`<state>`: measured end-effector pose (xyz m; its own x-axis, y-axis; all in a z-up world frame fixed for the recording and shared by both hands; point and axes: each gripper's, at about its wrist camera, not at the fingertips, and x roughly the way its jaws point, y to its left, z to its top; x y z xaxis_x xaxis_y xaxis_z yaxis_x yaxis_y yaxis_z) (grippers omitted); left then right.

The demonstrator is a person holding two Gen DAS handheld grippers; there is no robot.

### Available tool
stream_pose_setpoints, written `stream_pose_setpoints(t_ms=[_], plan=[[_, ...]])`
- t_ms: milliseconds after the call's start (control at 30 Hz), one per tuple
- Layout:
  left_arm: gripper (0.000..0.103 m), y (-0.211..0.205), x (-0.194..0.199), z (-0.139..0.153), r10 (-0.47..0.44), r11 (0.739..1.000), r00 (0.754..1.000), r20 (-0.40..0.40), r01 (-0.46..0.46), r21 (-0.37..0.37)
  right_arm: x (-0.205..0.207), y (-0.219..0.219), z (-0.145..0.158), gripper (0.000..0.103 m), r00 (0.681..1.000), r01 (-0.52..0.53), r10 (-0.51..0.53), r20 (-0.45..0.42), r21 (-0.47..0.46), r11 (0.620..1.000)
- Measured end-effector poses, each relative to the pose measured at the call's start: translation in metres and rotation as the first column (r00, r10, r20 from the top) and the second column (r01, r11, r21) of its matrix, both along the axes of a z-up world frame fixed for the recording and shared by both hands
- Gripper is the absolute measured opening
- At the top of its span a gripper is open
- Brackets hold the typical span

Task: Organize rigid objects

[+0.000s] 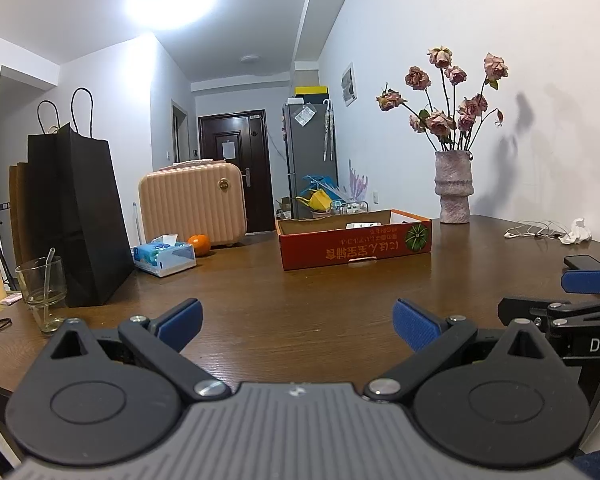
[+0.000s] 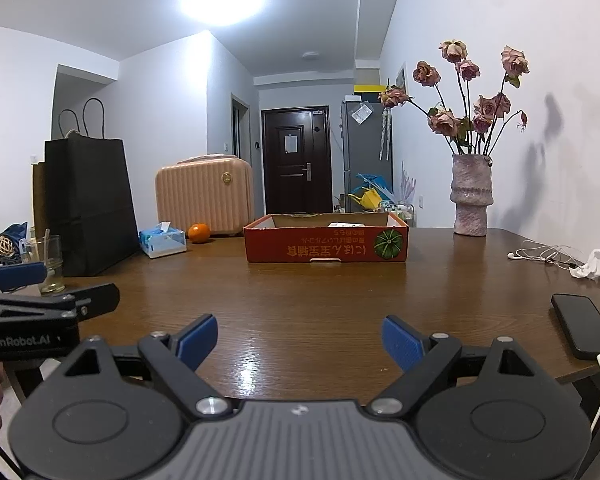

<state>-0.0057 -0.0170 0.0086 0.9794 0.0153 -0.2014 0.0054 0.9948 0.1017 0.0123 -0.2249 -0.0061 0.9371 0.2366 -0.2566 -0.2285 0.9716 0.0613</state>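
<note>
A: Left gripper point(image 1: 296, 322)?
B: Spread wide above bare table point(image 1: 300, 292), nothing between the blue pads point(image 1: 414, 326).
A: Right gripper point(image 2: 299, 342)?
B: Likewise wide apart, empty, low over the near edge.
A: Task items?
B: Red cardboard box point(image 2: 326, 242) at mid-table, flaps open, something white inside. Orange point(image 2: 199, 233) and tissue pack point(image 2: 163, 242) left of it, beside black paper bag point(image 2: 90, 204). Glass point(image 2: 48, 264) far left. Vase point(image 2: 471, 196) right rear. Phone point(image 2: 584, 326) at right edge, cable plugged in; earphones point(image 2: 540, 255) and crumpled tissue point(image 2: 596, 265) behind it.
</note>
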Motion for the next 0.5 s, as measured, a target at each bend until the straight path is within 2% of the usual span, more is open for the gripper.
stream_pose_setpoints(t_ms=[500], plan=[[0.103,-0.0008,-0.0017,0.0007,0.001,1.0,1.0,0.01,-0.001,0.002,0.0003,-0.0006,-0.001,0.089,1.0,0.005,-0.005,-0.001,0.003,1.0]])
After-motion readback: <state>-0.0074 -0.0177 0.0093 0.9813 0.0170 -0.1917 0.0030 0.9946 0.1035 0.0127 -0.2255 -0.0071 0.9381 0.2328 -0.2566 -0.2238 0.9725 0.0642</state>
